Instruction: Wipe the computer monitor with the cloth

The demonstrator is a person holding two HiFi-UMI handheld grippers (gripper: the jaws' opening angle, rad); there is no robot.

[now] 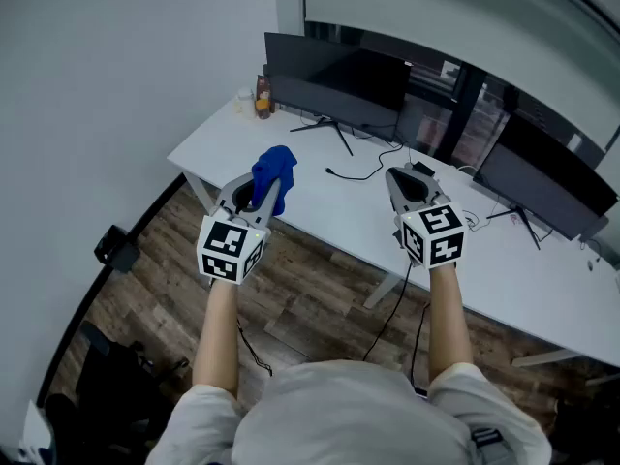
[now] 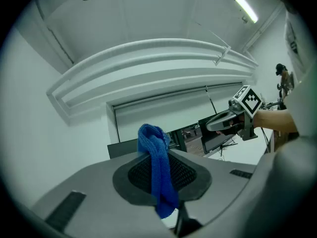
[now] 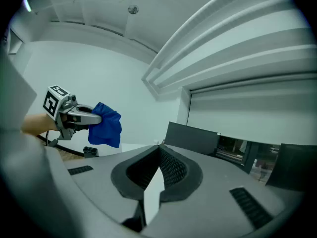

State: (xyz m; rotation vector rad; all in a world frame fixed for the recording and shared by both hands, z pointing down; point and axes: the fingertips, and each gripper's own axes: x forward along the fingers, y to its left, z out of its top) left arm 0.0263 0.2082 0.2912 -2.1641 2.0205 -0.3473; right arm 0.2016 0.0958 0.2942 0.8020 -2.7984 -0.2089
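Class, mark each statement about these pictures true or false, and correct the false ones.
1. The left claw grips a blue cloth. True.
2. The right claw grips a cable. False: nothing is between its jaws, whose tips meet.
3. The cloth is pressed against a screen. False: it is held in the air near the front edge of the white desk, short of both screens.
4. A left monitor and a right monitor, both dark, stand on the desk. True.
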